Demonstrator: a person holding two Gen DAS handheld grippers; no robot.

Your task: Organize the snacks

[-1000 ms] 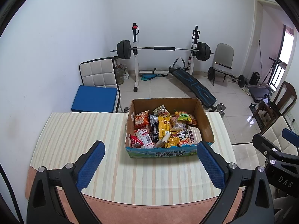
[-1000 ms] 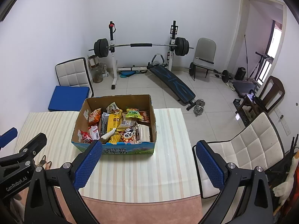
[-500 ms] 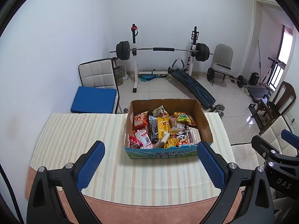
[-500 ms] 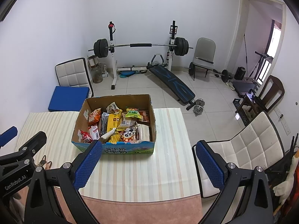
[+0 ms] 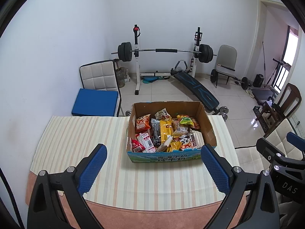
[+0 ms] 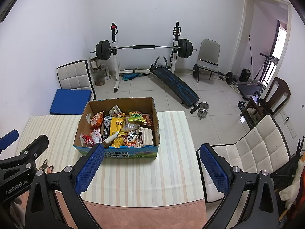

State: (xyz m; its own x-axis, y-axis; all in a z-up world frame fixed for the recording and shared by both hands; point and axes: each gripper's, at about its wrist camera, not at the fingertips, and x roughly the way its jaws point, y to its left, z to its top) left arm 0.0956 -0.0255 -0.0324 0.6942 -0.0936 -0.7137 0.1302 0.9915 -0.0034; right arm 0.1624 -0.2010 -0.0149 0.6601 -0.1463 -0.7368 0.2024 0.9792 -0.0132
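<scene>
We carry 2 black grippers: the left gripper (image 5: pixel 153 167) and right gripper (image 6: pixel 151 165) each have 2 angular fingers with blue dimpled pads (image 5: pixel 92 168) and silver screws; white lettering reads "GenRobot.AI" and "DAS".

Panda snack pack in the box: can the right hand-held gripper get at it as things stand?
Probably yes. The right hand-held gripper is open and empty, the cardboard box has no lid, and the panda snack pack lies on top near the front wall. Only that wall to clear.
</scene>
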